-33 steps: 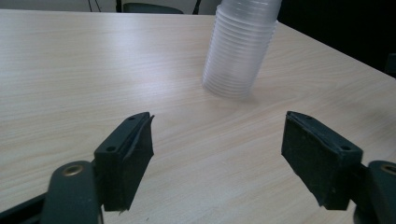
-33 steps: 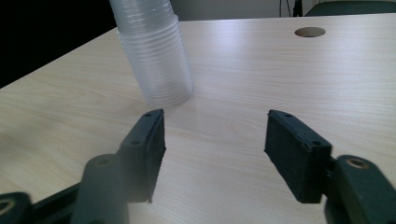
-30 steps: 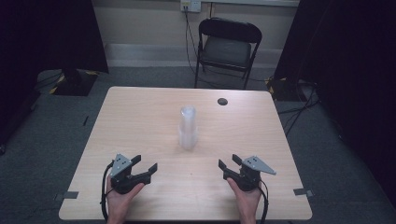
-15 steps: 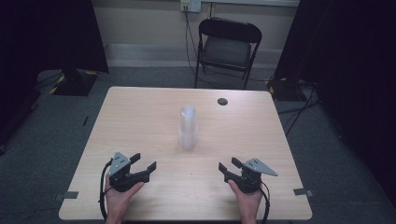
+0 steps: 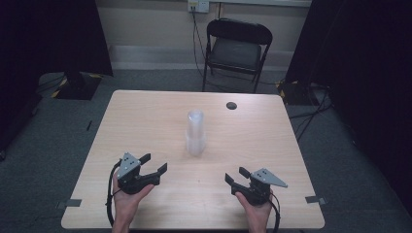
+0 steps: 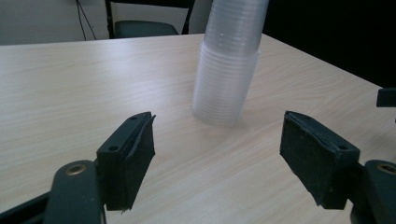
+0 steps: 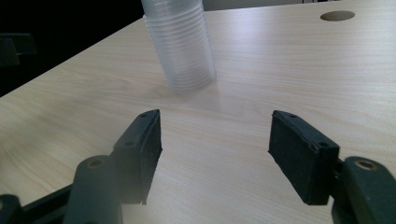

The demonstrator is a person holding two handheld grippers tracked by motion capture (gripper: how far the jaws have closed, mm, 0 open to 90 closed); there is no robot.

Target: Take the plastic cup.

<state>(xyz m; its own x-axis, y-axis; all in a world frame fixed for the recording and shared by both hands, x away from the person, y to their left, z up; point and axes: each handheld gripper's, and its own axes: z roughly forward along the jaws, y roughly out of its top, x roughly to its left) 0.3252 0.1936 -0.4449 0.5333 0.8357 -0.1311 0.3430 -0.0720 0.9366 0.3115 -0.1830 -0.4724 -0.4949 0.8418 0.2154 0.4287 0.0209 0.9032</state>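
A tall stack of clear plastic cups (image 5: 196, 133) stands upside down near the middle of the light wooden table (image 5: 145, 116). My left gripper (image 5: 153, 164) rests near the front left of the table, open, with nothing between its jaws. My right gripper (image 5: 235, 175) sits at the front right, also open and holding nothing. In the left gripper view the cup stack (image 6: 229, 65) rises ahead, a little right of centre, beyond the gripper (image 6: 217, 161). The right gripper view has the stack (image 7: 180, 44) ahead and to the left of the gripper (image 7: 215, 149).
A round cable hole (image 5: 231, 105) lies in the table top near its far edge, seen too in the right gripper view as a hole (image 7: 337, 15). A black folding chair (image 5: 235, 48) stands behind the table. Dark curtains hang on both sides.
Both grippers have shifted only slightly and stay open. The cup stack has not moved.
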